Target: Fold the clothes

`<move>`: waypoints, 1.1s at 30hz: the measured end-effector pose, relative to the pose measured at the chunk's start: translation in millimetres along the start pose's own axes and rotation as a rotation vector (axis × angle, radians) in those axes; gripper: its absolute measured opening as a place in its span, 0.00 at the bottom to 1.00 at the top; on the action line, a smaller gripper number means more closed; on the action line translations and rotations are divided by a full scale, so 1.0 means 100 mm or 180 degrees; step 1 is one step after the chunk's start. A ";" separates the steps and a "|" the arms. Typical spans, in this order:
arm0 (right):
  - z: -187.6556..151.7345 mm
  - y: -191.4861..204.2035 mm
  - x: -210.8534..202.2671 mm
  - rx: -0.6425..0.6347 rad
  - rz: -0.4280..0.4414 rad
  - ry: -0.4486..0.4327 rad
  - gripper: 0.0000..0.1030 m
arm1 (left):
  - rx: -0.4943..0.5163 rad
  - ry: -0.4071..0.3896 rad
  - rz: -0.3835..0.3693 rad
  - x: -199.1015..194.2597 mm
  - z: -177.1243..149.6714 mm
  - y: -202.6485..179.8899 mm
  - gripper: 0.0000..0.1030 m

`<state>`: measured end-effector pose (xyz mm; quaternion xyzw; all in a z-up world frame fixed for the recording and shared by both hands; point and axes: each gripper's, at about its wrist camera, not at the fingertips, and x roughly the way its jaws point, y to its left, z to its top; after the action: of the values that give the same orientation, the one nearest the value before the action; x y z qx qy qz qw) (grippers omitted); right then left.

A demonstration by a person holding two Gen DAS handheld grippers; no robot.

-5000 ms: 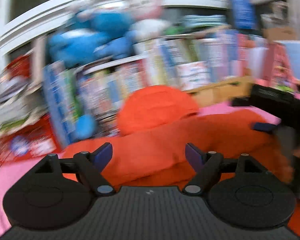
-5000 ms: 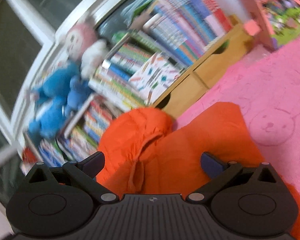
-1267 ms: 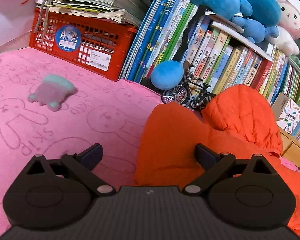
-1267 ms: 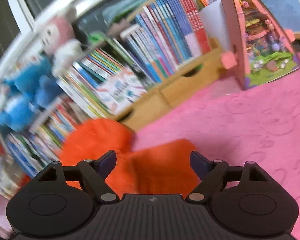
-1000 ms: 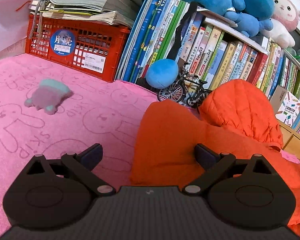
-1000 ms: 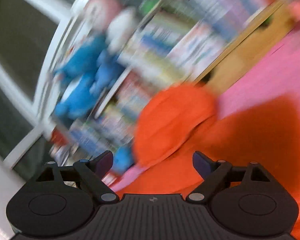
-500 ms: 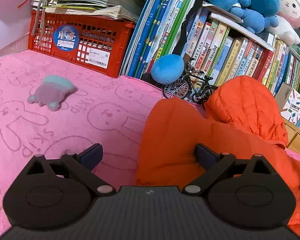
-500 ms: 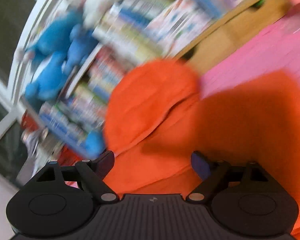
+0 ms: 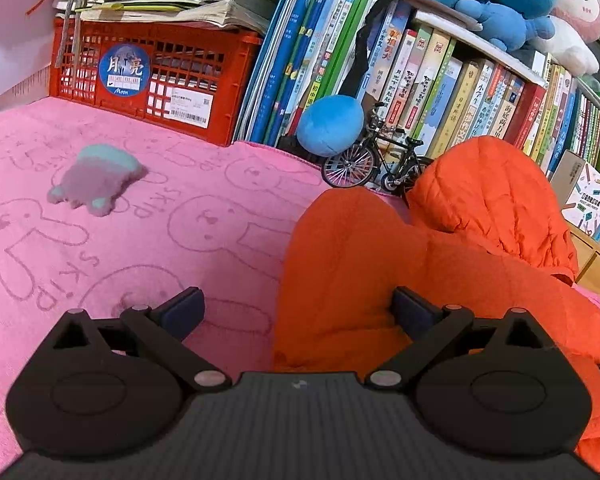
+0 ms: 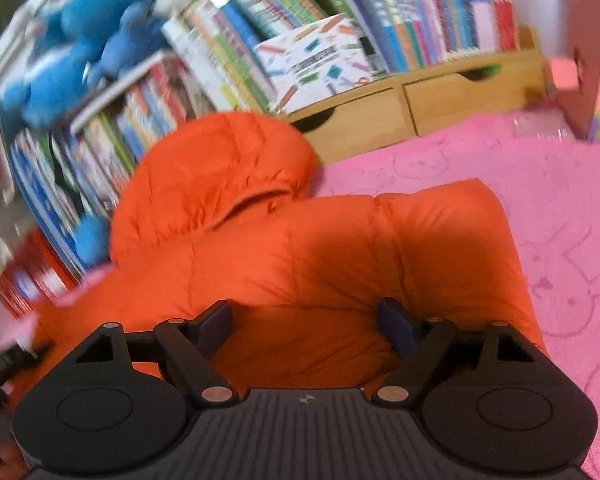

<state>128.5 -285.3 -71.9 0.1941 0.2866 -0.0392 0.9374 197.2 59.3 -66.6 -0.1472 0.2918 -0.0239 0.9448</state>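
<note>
An orange padded hooded jacket lies on the pink rabbit-print cloth, its hood up against the books. My left gripper is open and empty, straddling the jacket's left folded edge. In the right wrist view the jacket fills the middle, hood at the far left. My right gripper is open and empty, low over the jacket's body.
A red crate with stacked books, a row of books, a blue ball and a model bicycle line the back. A small plush toy lies on the cloth. Wooden drawers and a pink toy house stand at the right.
My right gripper has swung and levelled over the jacket, its jaws a little narrower. My left gripper has barely moved, staying at the jacket's left edge.
</note>
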 end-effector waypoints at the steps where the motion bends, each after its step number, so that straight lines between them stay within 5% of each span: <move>1: -0.02 0.03 0.00 -0.0061 -0.0037 0.0006 0.80 | -0.0002 0.0005 0.0001 0.00 0.00 0.00 0.98; 13: 0.01 0.27 0.06 -0.0551 -0.0285 0.0077 0.93 | 0.0001 -0.0002 0.0006 0.00 0.00 -0.01 0.99; 22: 0.21 0.04 -0.41 -0.0151 0.0271 -0.0033 0.95 | 0.0489 -0.0497 -0.0222 -0.64 0.17 -0.41 0.98; 27: 0.52 0.09 -0.57 -0.0492 0.0229 -0.0231 0.99 | 0.0904 -0.0423 -0.0317 -0.66 0.18 -1.03 0.98; 33: 0.74 0.39 -0.48 -0.1308 -0.0063 -0.0356 0.99 | 0.1312 -0.0032 -0.0238 -0.23 -0.17 -1.47 0.99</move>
<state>134.0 -279.3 24.2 -0.0064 0.2380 0.0002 0.9712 174.3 -82.4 -24.4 0.0384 0.2704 -0.1174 0.9548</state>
